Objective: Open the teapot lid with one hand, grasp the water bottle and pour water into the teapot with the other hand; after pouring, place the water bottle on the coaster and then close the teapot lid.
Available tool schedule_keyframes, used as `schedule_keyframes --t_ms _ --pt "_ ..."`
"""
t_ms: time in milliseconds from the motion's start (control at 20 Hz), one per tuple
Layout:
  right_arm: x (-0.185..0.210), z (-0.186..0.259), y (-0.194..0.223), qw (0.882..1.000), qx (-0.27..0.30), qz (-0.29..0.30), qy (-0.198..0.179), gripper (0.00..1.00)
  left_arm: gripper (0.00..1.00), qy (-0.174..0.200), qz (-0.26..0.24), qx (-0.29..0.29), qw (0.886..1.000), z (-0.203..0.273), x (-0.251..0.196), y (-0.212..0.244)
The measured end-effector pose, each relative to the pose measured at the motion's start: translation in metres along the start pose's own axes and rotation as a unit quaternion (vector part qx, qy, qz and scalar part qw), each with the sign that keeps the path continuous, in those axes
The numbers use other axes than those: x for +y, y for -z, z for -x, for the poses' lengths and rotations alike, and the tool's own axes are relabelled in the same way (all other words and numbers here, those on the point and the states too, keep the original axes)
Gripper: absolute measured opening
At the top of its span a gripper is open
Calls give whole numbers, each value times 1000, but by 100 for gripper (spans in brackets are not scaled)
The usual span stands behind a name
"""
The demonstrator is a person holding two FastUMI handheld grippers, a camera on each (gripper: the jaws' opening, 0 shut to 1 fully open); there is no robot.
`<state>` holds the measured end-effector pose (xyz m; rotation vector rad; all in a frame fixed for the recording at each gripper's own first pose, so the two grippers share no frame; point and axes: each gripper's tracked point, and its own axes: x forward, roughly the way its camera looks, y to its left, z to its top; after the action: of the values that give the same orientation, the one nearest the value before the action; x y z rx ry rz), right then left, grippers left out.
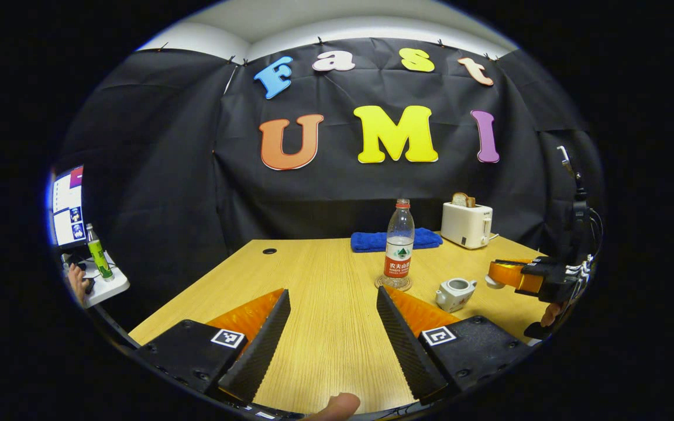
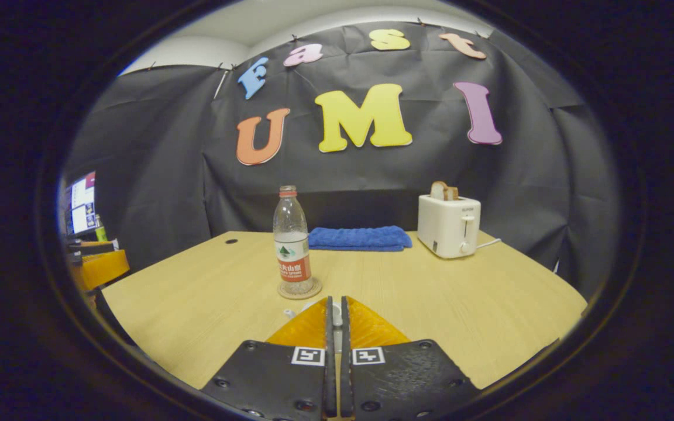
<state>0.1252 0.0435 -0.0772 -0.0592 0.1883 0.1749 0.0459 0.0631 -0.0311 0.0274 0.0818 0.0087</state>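
bottle ahead of our left gripper, lid held by the right

left gripper view: our left gripper [image 1: 332, 313] gapes empty; the upright water bottle [image 1: 399, 245] on its coaster [image 1: 393, 284] stands ahead, teapot [image 1: 454, 293] lidless. right gripper view: our right gripper [image 2: 334, 318] pinches something white, likely the lid.

bare table [image 1: 325, 327] ahead, bottle [image 1: 399, 245], teapot [image 1: 454, 293] and toaster [image 1: 466, 224] obstruct far right

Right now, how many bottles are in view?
2. A clear water bottle stands on the coaster mid-table, beside the teapot. A green bottle stands on the side desk at far left. Others may be hidden.
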Motion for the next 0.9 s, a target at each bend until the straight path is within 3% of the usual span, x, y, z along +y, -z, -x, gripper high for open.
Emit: schedule_keyframes --t_ms 150,400,900 --pt "9 -16 -12 1000 -13 16 -11 2 94 -23 0 -15 1000 0 20 -6" --pt "22 -49 5 999 13 -5 -30 2 94 -24 2 -12 1000 -4 26 -5" --pt "13 -74 18 999 27 -18 -20 2 94 -9 -5 -6 1000 -3 18 -4"
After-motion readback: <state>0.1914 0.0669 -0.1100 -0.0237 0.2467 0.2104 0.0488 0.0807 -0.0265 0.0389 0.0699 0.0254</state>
